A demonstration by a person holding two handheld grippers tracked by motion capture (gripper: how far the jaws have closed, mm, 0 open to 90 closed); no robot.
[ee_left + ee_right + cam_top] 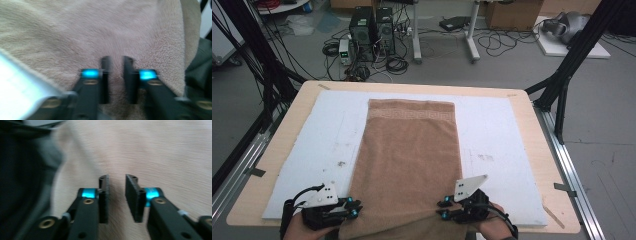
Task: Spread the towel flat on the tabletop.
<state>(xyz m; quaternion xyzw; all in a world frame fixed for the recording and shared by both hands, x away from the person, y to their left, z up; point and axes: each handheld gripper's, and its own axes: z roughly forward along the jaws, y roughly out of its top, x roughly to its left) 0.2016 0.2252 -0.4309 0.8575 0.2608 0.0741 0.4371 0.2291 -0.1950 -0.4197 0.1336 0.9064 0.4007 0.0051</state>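
A: What are they working on?

B: A long tan terry-cloth towel (407, 160), lying lengthwise down the middle of the high view on a white foam mat (322, 135) that covers a pale wooden table (277, 150). Its far end, with a woven key-pattern band, is flat; its near end runs off the bottom edge of the frame, slightly rumpled.

A: How will it handle?

B: Soft, limp and light, I'd judge. It will sag and fold wherever it isn't supported, but the looped pile should give the pads good friction, so slipping is unlikely.

A: Where to take hold?

B: At the two near corners, right on the hem where the cloth is thickest, one corner per gripper, so it lifts evenly.

A: And the grippers?

B: The left gripper (353, 208) sits at the towel's lower left edge, the right gripper (443, 209) at its lower right edge. In the left gripper view (117, 80) and the right gripper view (117, 197) the jaws stand apart with a narrow gap, towel pile beyond them, nothing pinched between.
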